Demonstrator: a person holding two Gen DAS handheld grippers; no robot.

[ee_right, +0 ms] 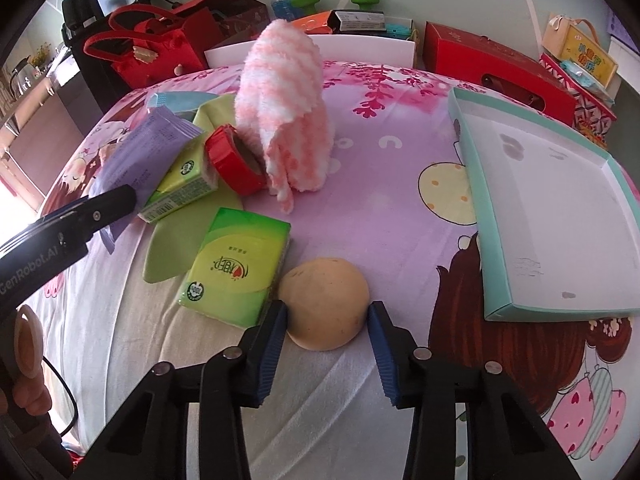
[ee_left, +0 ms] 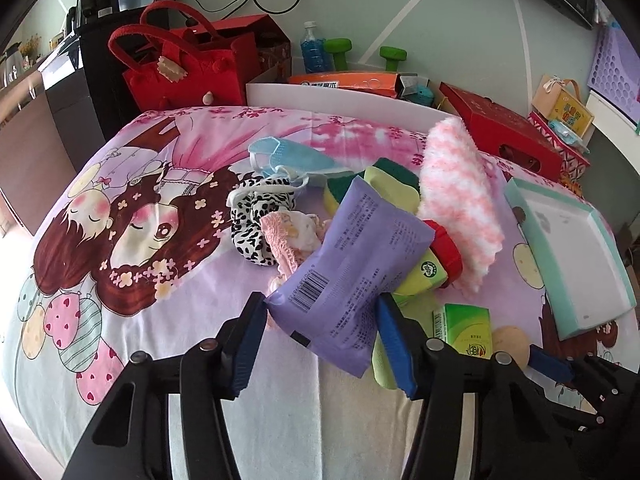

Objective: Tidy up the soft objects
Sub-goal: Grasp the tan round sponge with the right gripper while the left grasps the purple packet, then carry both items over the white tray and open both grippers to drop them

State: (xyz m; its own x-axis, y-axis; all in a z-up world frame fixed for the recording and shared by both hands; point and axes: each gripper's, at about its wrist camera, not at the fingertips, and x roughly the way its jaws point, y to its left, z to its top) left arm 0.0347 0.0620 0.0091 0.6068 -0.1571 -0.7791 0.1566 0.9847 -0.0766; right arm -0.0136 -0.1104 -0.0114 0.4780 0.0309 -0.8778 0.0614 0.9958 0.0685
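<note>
A cartoon-printed sheet [ee_left: 120, 208] in pink and lilac covers the bed, showing two drawn faces with brown hair, blossoms and patterned balloons. Along its far edge stands clutter against a pale green wall: a red felt handbag [ee_left: 188, 68], a blue water bottle [ee_left: 316, 50], two green dumbbells [ee_left: 394, 58], an orange carton [ee_left: 344, 80], a white board [ee_left: 320, 98] and a red gift box [ee_left: 504, 132]. Black cables hang down the wall, and a lilac perforated basket [ee_left: 612, 68] sits at the far right.

The soft things lie heaped in the middle of the bed: a blue face mask [ee_left: 288, 156], a leopard-print cloth [ee_left: 256, 216], a pink knitted piece [ee_left: 288, 240], green and yellow sponges [ee_left: 384, 184], a fluffy pink-and-white towel [ee_right: 280, 112] leaning over a red tape roll [ee_right: 232, 160], and two green tissue packs [ee_right: 236, 264]. An empty teal-rimmed box lid [ee_right: 540, 220] rests to the right of the heap, well apart from the towel.

The left gripper [ee_left: 324, 312] has its blue fingers pressed on both edges of a purple tissue packet [ee_left: 348, 268], grasping it. The right gripper [ee_right: 328, 316] has its fingers touching either side of a beige foam ball [ee_right: 324, 304] lying just beside one tissue pack, gripping it.
</note>
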